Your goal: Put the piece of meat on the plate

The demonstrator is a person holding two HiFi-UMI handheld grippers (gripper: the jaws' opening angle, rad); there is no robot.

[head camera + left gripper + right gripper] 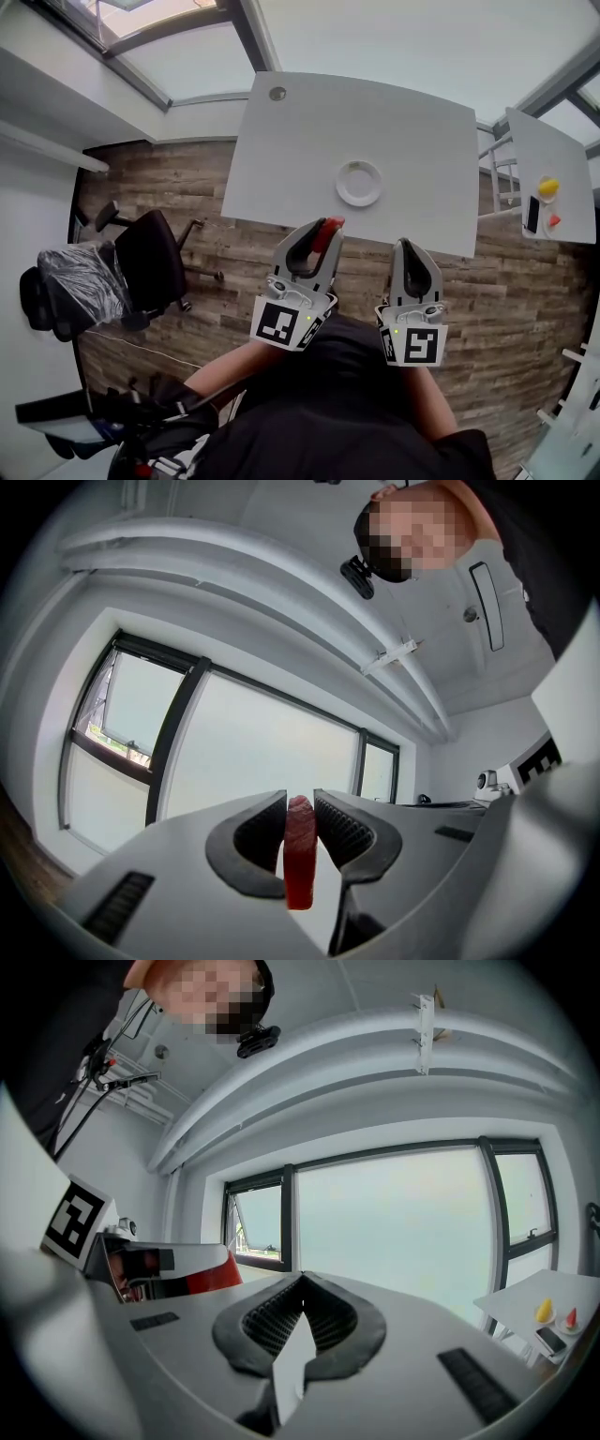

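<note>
A red piece of meat (299, 860) stands on edge between the jaws of my left gripper (300, 817), which is shut on it. From the head view the meat (326, 234) shows red at the tips of the left gripper (328, 228), just short of the white table's near edge. The white plate (359, 183) lies on the table (309, 141), ahead of both grippers and a little right of the left one. My right gripper (410, 246) hovers beside the left, shut with nothing in it; in its own view the pads (281, 1321) meet at the tips.
A black office chair (150, 258) stands on the wooden floor to the left. A second white table (553, 159) at the right carries small yellow and red things (548, 187) and a dark phone-like object. Large windows fill both gripper views.
</note>
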